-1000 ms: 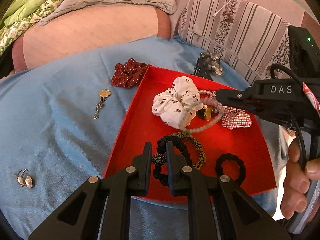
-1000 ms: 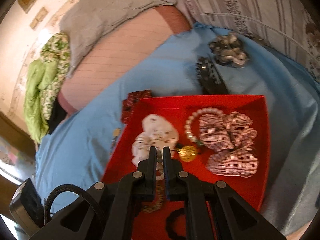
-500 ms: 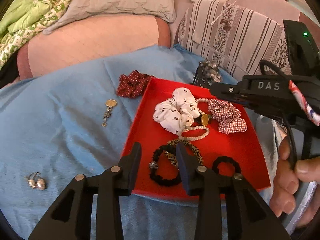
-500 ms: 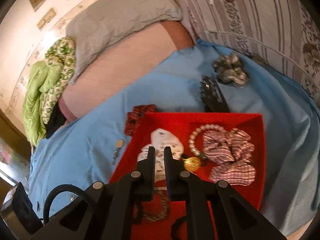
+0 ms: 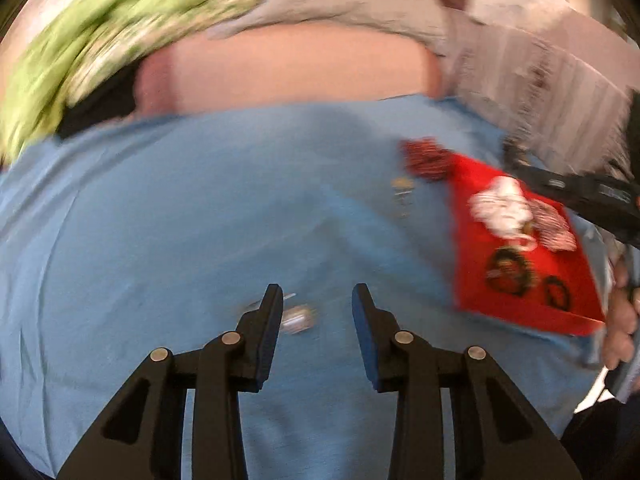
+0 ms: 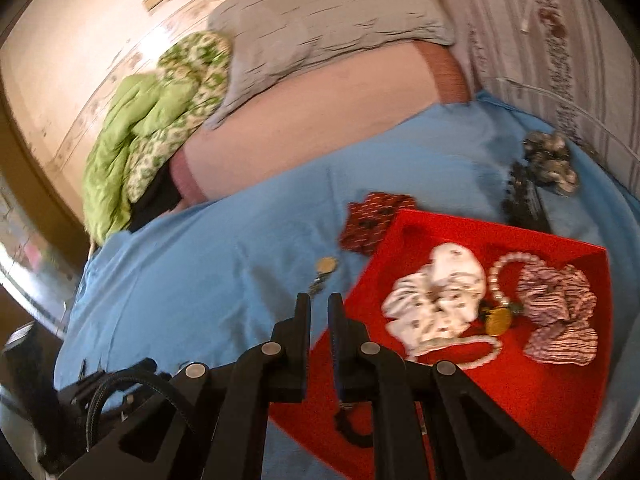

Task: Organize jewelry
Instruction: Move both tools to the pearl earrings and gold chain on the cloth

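**Student:** What is the left wrist panel showing?

**Tutor:** The left gripper (image 5: 316, 308) is hovering over the blue sheet (image 5: 180, 220) with its fingers spread wide and holding nothing; a small silvery piece (image 5: 298, 318), too blurred to identify firmly but probably a pair of earrings, is lying on the sheet between the fingertips, nearer the left one; the whole panel is smeared by motion.

**Student:** And the right gripper?

**Tutor:** The right gripper (image 6: 319, 306) is hanging above the near-left edge of the red tray (image 6: 560, 380); its fingers are showing only a narrow gap, with nothing visibly clamped.

**Student:** How far along is the sorting?

**Tutor:** Judging by the layout, roughly halfway; the tray is already holding the white spotted scrunchie (image 6: 436, 296), the pearl bracelet (image 6: 496, 276), a gold piece (image 6: 498, 320), the striped scrunchie (image 6: 560, 312) and black hair ties (image 5: 508, 272); outside it, the dark red scrunchie (image 6: 376, 220) is touching the tray's far-left corner, the coin pendant (image 6: 326, 268) is lying just beside the tray, and the black comb (image 6: 524, 200) and grey scrunchie (image 6: 550, 160) are resting beyond its far edge; these, plus the silvery piece, are awaiting collection.
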Demonstrator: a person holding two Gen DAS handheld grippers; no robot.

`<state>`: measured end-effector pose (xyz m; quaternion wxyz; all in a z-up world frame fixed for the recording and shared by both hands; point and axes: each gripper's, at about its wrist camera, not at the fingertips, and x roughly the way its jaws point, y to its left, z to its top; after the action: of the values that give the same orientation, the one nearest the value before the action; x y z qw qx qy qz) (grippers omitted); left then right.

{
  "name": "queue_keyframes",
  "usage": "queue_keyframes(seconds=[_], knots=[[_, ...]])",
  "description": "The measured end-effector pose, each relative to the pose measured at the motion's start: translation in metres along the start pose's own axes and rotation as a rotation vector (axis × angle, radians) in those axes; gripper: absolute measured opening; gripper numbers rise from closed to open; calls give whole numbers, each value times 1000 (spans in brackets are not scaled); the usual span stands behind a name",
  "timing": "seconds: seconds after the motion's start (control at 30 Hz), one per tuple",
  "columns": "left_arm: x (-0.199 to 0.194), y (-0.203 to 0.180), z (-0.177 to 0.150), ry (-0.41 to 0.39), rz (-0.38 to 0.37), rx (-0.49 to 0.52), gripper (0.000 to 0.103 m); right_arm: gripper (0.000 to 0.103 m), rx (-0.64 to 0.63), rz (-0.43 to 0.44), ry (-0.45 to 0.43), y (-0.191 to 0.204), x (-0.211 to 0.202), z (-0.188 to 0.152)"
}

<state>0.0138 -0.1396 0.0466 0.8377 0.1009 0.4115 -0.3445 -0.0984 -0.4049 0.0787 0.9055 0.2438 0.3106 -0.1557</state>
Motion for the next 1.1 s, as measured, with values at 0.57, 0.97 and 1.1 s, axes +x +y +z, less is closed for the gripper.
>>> queue_keyframes(seconds=[0.57,0.97,1.1], knots=[[46,14,-16,48,30,58,16,10,-84,45,63,36,26,-14],[15,47,-5,-51,30,-52,8,13,-140,196,214,74,59,-37],[4,61,-6,-69,50,-72,8,15,-207,248,306,101,81,-59]])
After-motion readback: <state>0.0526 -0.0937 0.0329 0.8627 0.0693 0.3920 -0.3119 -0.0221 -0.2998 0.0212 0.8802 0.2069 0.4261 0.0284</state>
